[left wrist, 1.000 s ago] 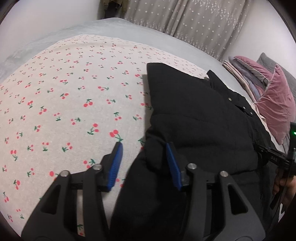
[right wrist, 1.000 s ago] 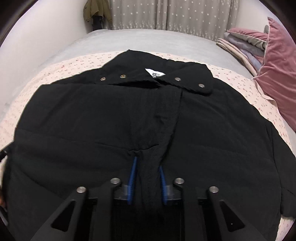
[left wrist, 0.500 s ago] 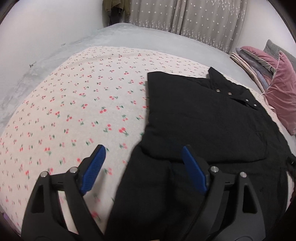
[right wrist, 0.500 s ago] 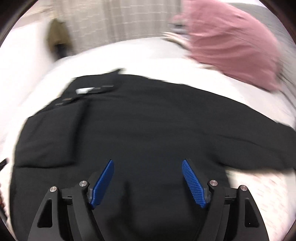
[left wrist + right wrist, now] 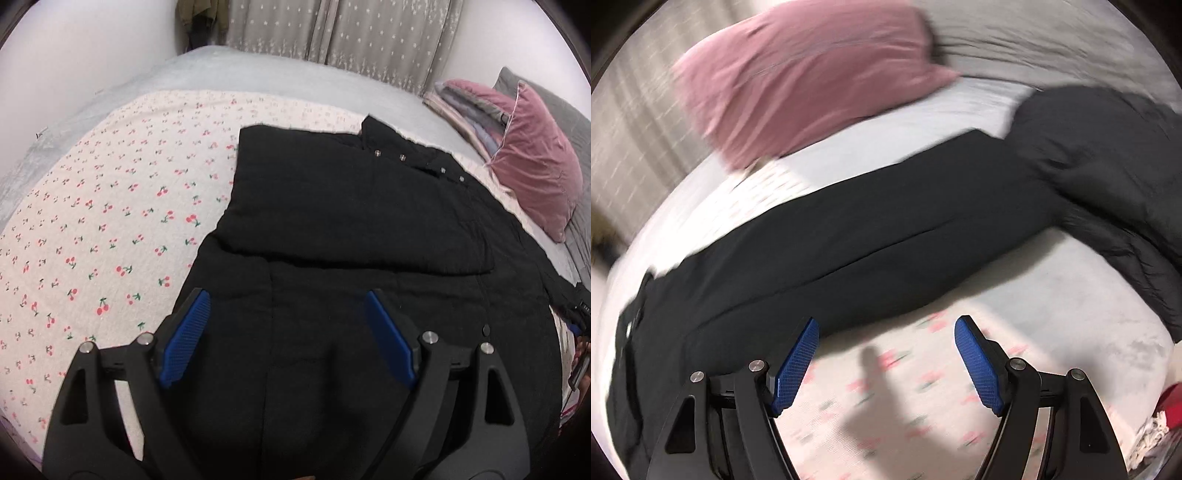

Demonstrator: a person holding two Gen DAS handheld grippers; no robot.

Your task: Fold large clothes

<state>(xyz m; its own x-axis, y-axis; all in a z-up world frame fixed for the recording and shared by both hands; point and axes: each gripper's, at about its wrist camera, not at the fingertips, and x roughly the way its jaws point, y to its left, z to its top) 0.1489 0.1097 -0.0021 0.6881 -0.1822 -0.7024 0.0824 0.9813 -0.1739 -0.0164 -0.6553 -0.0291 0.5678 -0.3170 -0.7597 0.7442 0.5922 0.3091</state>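
A large black padded jacket [image 5: 351,229] lies flat on the bed, its left sleeve folded across the chest and its snap-button collar toward the pillows. My left gripper [image 5: 284,325] hangs open over the jacket's lower body, nothing between its blue pads. In the blurred right wrist view the jacket's other sleeve [image 5: 871,236] stretches out across the bed. My right gripper [image 5: 886,350] is open above the cherry-print sheet [image 5: 886,406], just short of that sleeve's edge and holding nothing.
A cherry-print sheet [image 5: 110,221] covers the grey bed. A pink pillow [image 5: 535,173] and folded blankets [image 5: 465,99] sit at the head. A second dark grey garment [image 5: 1115,155] lies bunched past the sleeve's end. Curtains [image 5: 351,40] hang behind the bed.
Both grippers let go of the jacket and opened wide. The left one drew back and up; the right one swung far toward the outstretched sleeve and rolled.
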